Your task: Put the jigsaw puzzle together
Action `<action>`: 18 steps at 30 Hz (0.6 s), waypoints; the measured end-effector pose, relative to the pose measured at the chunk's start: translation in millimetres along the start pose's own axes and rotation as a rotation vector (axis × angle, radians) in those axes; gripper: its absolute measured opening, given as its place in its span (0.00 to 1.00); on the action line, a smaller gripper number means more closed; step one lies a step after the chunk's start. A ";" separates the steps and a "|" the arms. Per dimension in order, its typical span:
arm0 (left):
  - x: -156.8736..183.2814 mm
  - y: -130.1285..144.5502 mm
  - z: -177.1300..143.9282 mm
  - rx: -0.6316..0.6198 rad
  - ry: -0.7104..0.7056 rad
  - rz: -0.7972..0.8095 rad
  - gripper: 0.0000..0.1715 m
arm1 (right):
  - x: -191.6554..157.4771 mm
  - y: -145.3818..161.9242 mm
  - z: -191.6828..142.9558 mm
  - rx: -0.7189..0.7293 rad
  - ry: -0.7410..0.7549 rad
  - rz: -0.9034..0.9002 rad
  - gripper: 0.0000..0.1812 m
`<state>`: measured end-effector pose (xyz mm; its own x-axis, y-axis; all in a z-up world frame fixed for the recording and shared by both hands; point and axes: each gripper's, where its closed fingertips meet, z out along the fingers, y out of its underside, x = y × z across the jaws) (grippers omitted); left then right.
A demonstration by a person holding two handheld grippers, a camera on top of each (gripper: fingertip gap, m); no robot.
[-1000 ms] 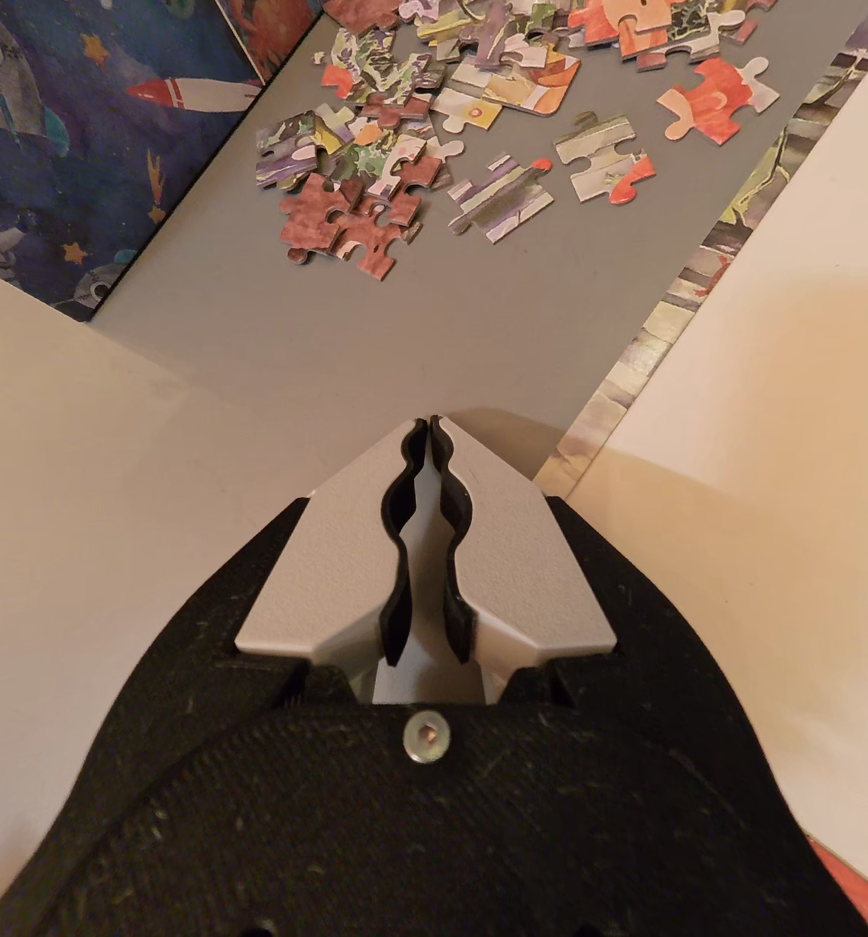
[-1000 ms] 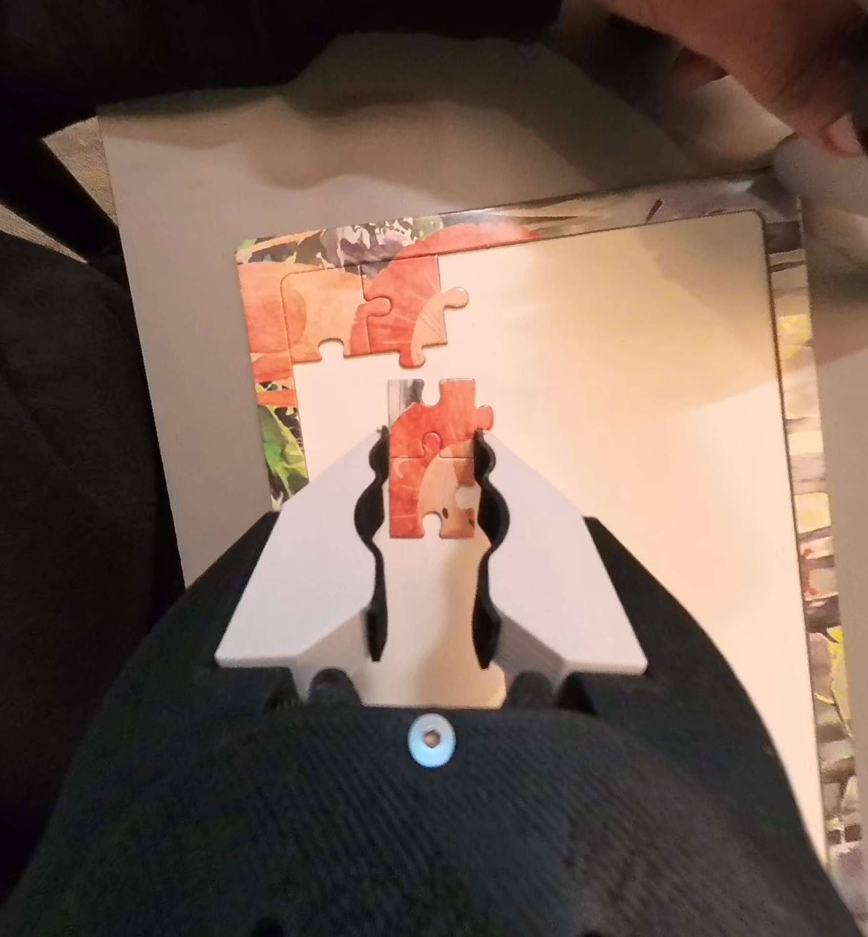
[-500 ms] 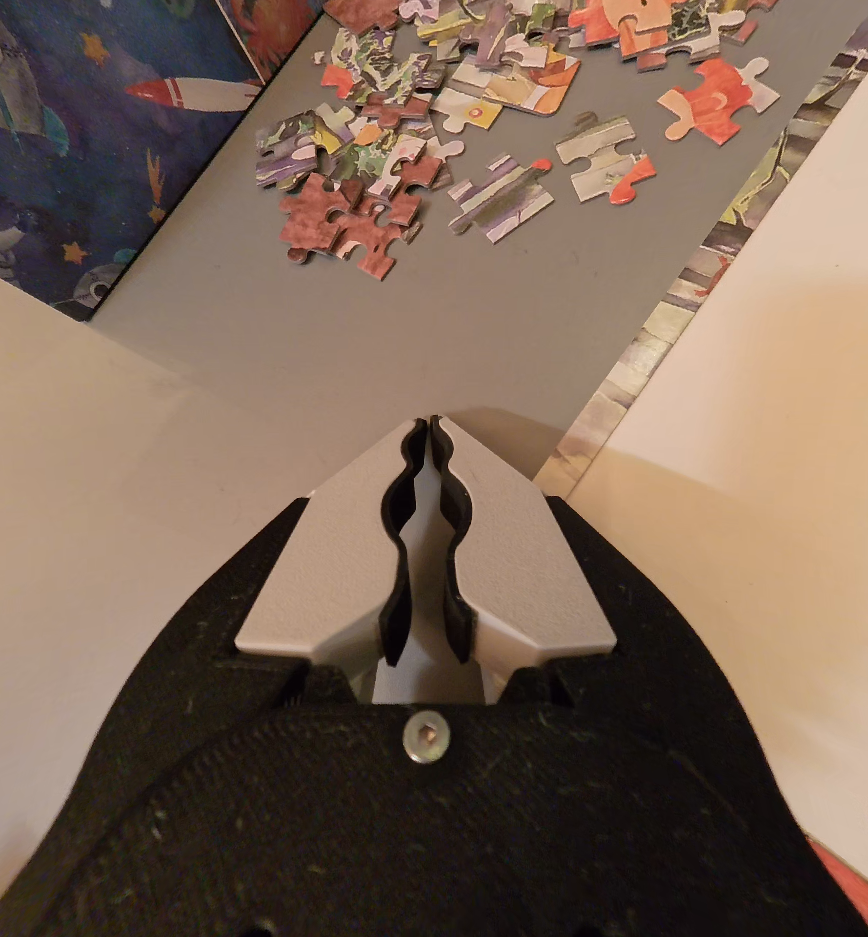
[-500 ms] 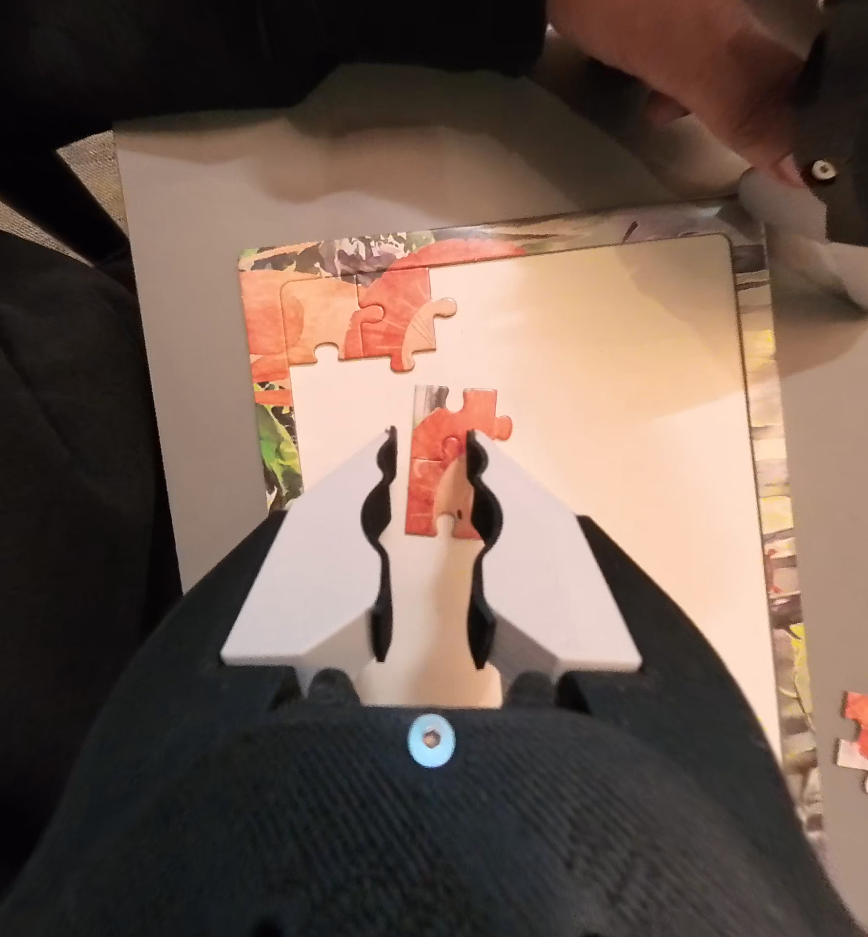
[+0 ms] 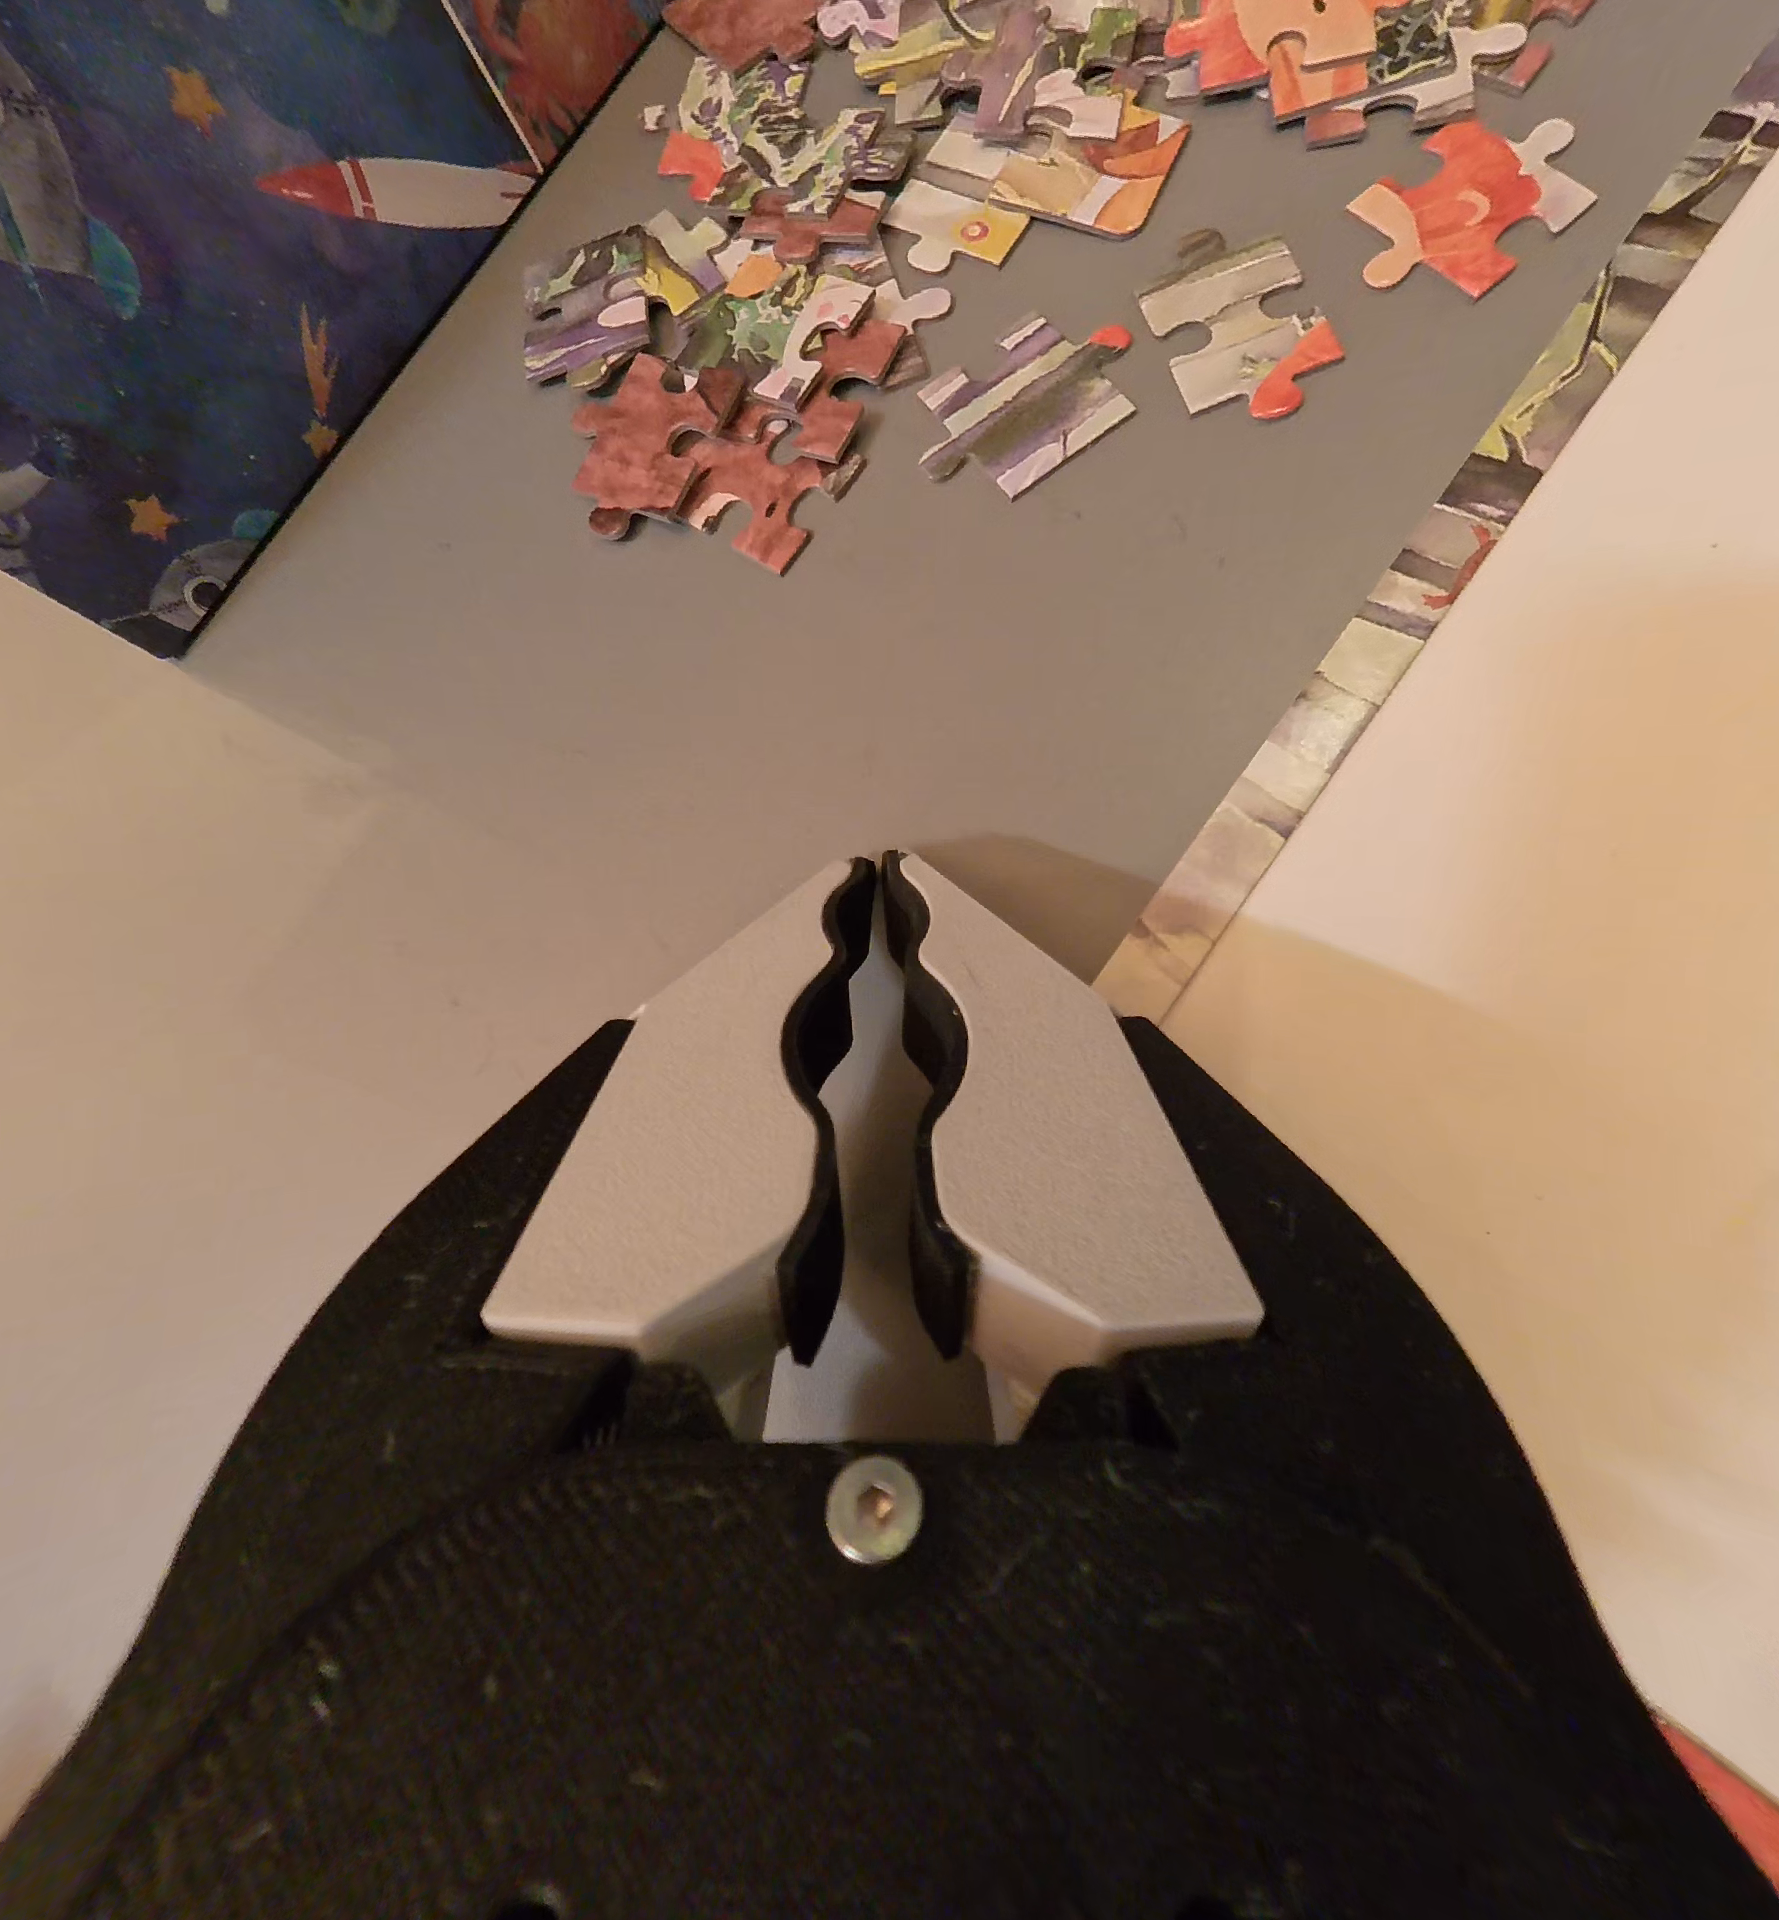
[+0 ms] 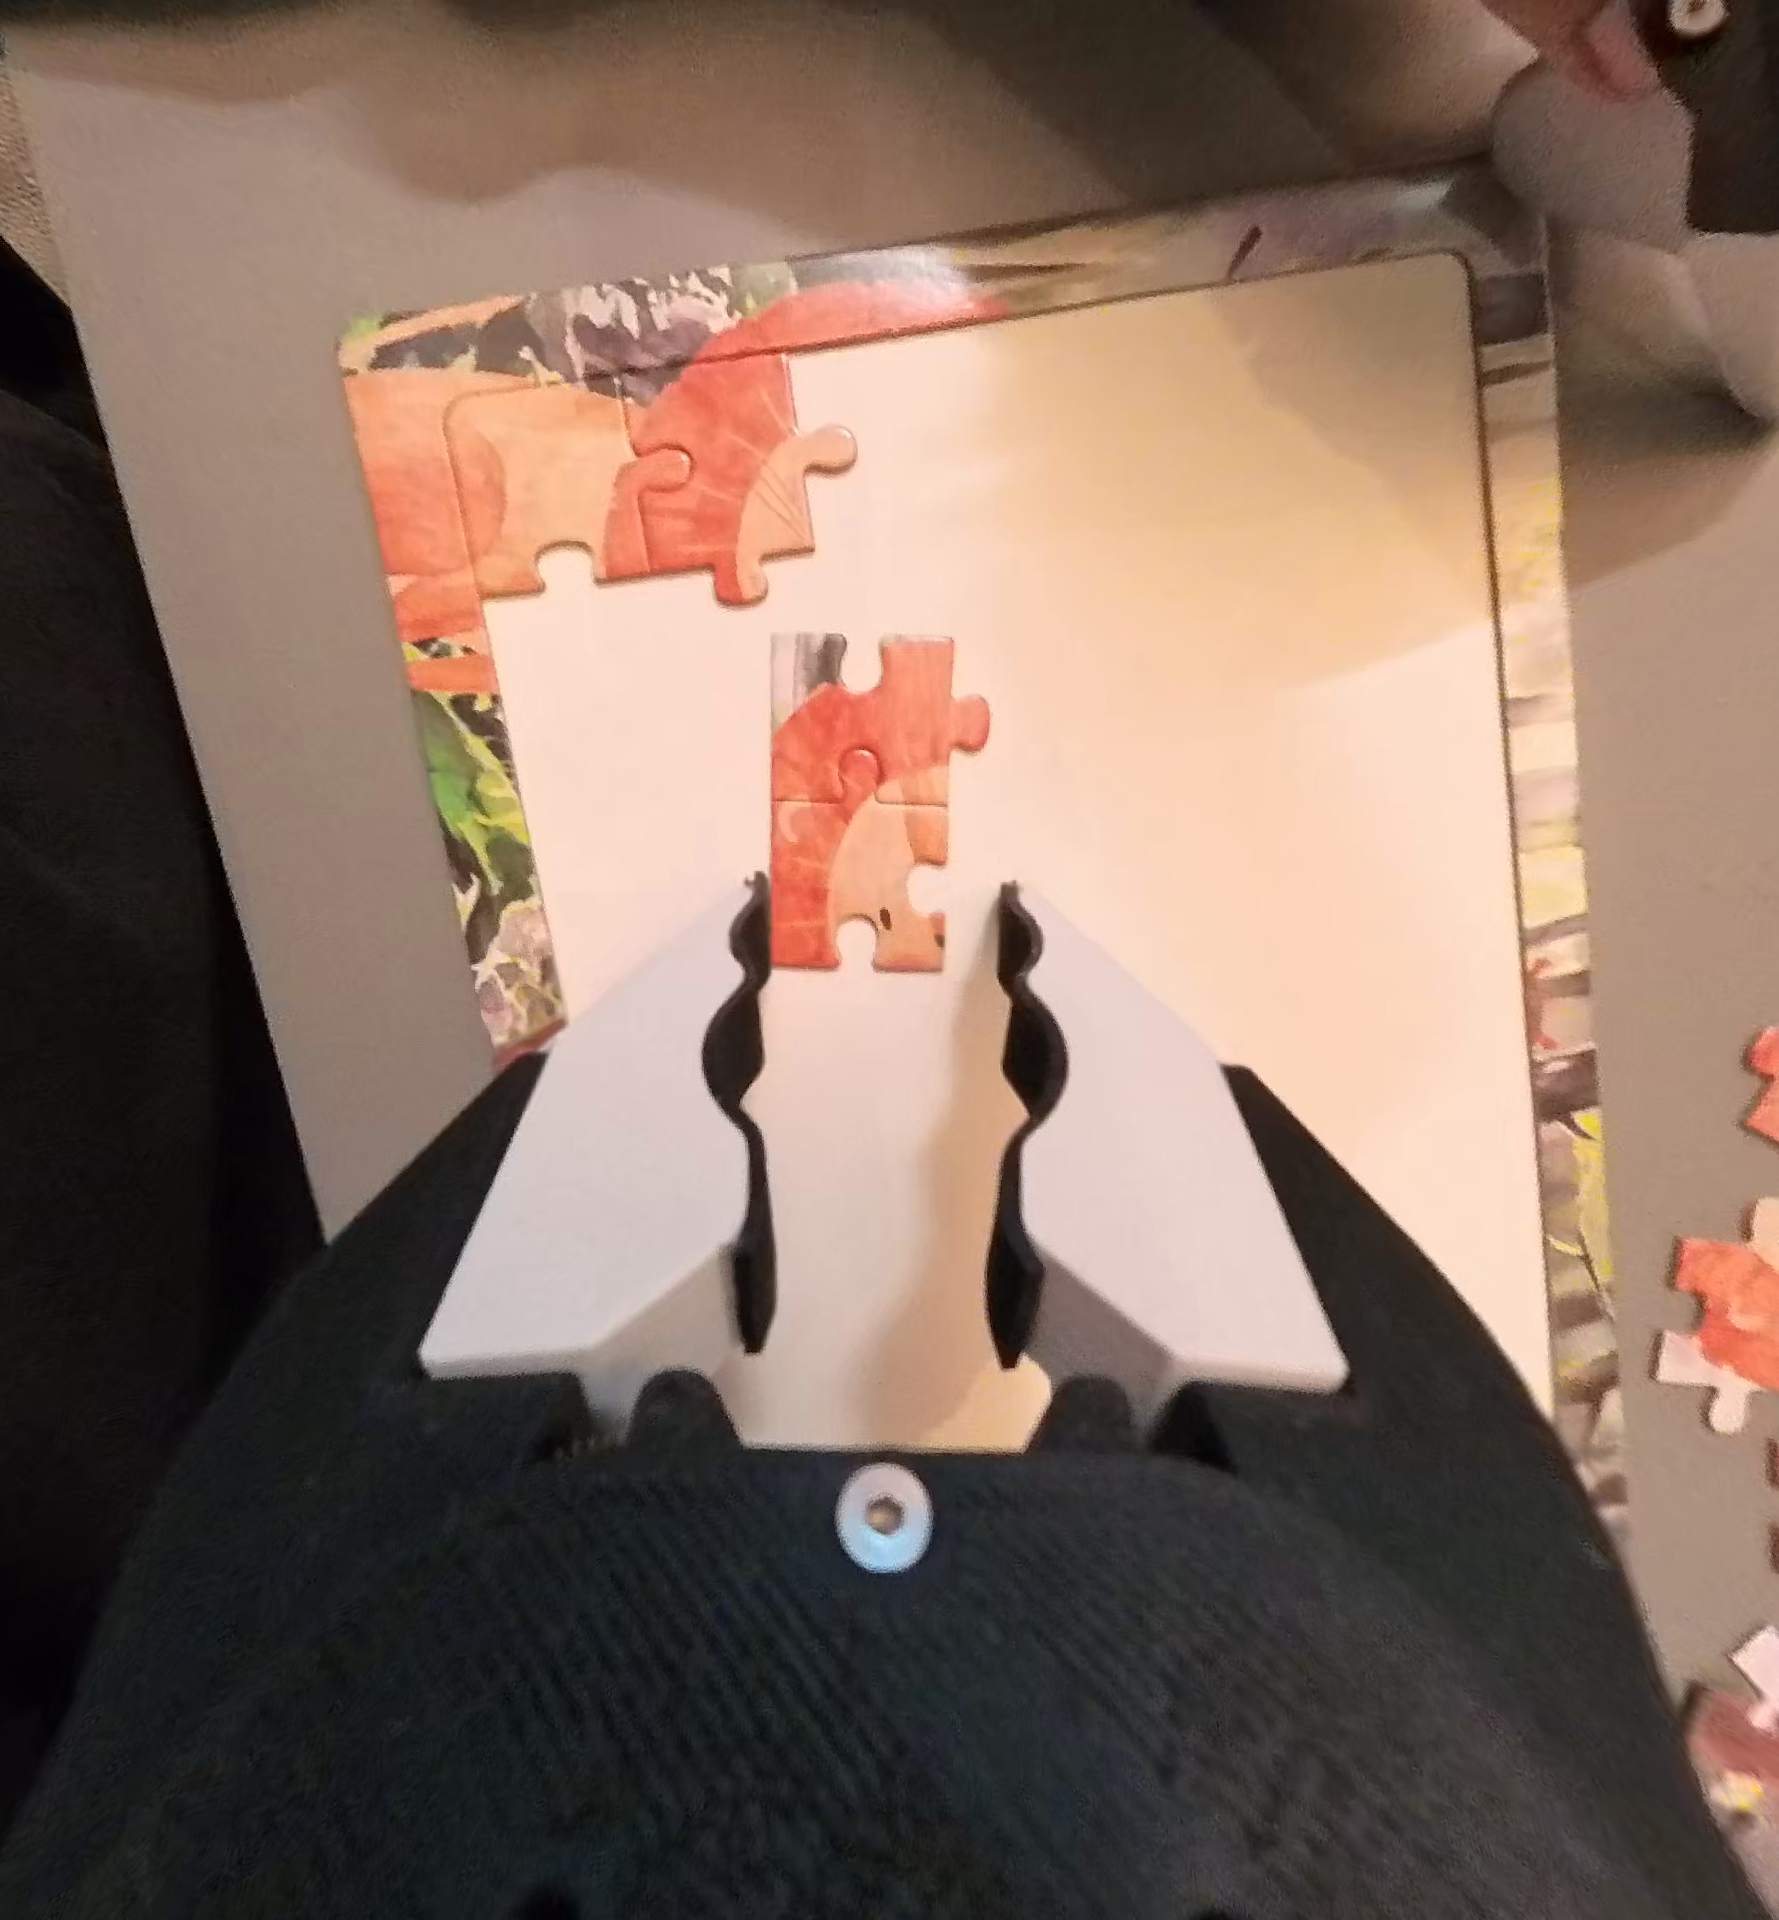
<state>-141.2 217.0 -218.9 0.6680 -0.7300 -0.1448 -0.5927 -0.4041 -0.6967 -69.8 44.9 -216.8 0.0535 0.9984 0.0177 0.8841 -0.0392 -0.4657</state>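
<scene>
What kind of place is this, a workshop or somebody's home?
Probably a home or hobby table, not a workshop, though little of the room shows. A grey tabletop holds loose colourful cardboard jigsaw pieces, a white puzzle tray with a printed border, and a blue space-themed picture board.

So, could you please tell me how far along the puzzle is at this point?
Early days. Done: two pieces are locked into one corner of the puzzle tray, and a joined pair lies loose on its bare board. In hand: nothing; the right tongs are open just short of that pair, the left tongs shut and empty. Left: most pieces sit on the grey table.
</scene>
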 end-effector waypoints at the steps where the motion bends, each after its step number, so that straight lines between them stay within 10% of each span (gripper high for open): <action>1: -0.1 0.0 0.0 0.000 0.000 -0.001 0.02 | 4.2 2.0 -1.2 -0.006 0.014 0.004 0.23; 7: -0.4 0.1 -0.1 0.000 0.003 -0.007 0.02 | 46.9 2.9 -6.2 -0.007 0.204 0.023 0.16; 18: 0.0 0.1 0.0 0.000 0.001 -0.001 0.02 | 28.7 -9.9 -6.1 0.104 0.069 0.155 0.25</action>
<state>-141.2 217.0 -219.0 0.6683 -0.7300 -0.1434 -0.5919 -0.4050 -0.6969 -74.1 73.7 -206.3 0.2205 0.9754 -0.0025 0.8104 -0.1846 -0.5561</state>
